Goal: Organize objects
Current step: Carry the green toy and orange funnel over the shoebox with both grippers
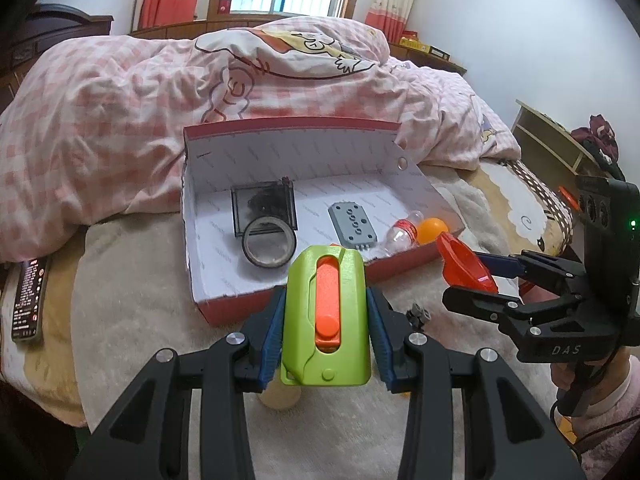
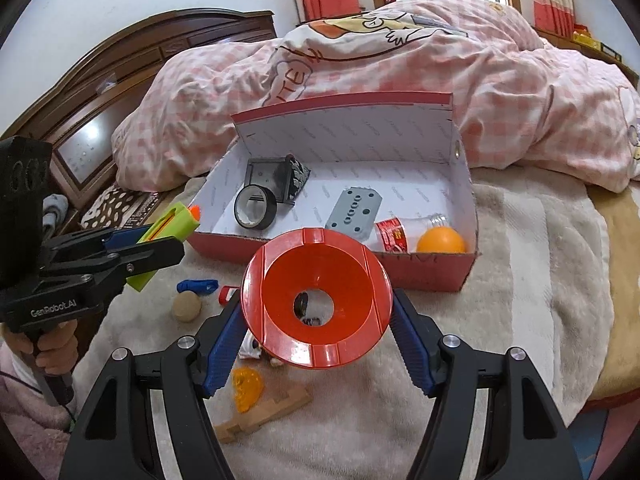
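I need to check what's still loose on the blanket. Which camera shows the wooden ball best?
The right wrist view: the wooden ball lies in the open on the blanket, below the left gripper. In the left wrist view only a sliver of it shows beneath the green toy held there.

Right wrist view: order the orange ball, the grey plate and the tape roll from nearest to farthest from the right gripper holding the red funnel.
1. Orange ball, box's near right corner.
2. Grey plate, middle of the box floor.
3. Tape roll, left side, by the dark case.
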The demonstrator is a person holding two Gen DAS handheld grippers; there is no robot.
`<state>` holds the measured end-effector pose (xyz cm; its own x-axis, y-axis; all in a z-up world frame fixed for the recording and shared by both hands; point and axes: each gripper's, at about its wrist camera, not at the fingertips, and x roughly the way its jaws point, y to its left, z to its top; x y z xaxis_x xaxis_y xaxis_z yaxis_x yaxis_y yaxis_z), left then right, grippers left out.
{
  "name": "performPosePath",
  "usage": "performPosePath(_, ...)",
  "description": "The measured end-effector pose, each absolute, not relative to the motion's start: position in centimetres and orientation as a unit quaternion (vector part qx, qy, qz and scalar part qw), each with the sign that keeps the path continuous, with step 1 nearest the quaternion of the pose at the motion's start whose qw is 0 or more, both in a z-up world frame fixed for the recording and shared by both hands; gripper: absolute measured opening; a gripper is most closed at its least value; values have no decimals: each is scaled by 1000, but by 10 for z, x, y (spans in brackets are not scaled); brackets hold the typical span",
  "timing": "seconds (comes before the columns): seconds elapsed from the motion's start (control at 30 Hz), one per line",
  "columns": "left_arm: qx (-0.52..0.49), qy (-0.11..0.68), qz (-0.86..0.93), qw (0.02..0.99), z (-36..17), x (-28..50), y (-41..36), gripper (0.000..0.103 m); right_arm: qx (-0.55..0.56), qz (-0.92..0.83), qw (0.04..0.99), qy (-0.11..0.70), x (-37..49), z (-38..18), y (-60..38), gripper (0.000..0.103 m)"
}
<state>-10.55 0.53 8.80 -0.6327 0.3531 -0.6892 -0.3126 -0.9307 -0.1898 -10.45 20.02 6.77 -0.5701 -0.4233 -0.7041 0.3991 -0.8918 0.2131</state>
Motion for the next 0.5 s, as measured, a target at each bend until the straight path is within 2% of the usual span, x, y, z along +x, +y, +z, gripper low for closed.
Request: performPosePath(0.5, -386, -12, 906, 170, 93, -143, 0, 39, 401, -886, 233, 1, -139, 77, 195, 71)
